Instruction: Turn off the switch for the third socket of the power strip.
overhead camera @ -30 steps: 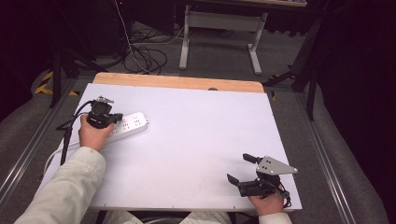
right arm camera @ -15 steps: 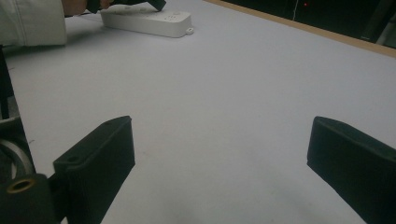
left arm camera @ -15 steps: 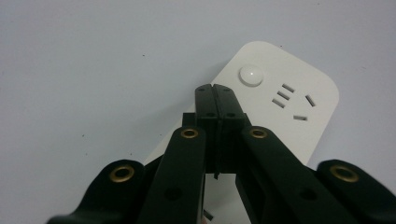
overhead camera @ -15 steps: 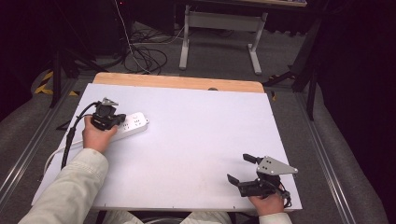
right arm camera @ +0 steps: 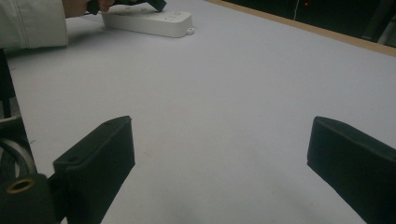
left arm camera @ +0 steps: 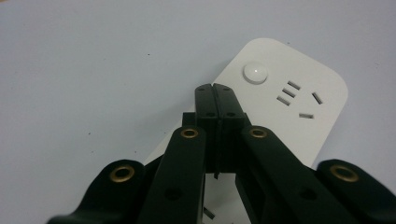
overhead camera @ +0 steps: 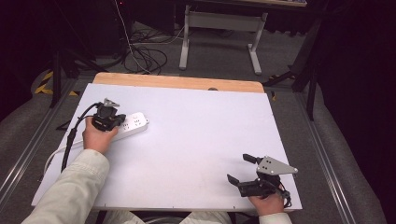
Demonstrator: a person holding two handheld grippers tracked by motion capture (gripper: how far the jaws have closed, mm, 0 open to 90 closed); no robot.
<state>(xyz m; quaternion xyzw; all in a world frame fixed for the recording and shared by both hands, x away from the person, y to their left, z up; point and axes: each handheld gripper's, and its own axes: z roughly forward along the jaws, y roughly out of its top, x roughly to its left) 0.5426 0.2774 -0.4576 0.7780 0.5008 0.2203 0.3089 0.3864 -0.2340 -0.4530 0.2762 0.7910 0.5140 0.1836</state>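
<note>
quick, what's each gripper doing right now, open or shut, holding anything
Left gripper: shut, jaws pressed together over the white power strip, holding nothing.
Right gripper: open, nothing between the jaws, above the bare table.

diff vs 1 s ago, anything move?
Barely. The left hand-held gripper, jaws shut with nothing between them, has crept slightly toward the round button end of the white power strip, its tips over the strip. Nothing taken hold of or let go. The strip hasn't shifted, and the right hand-held gripper stays open, resting near the table's front edge.
</note>
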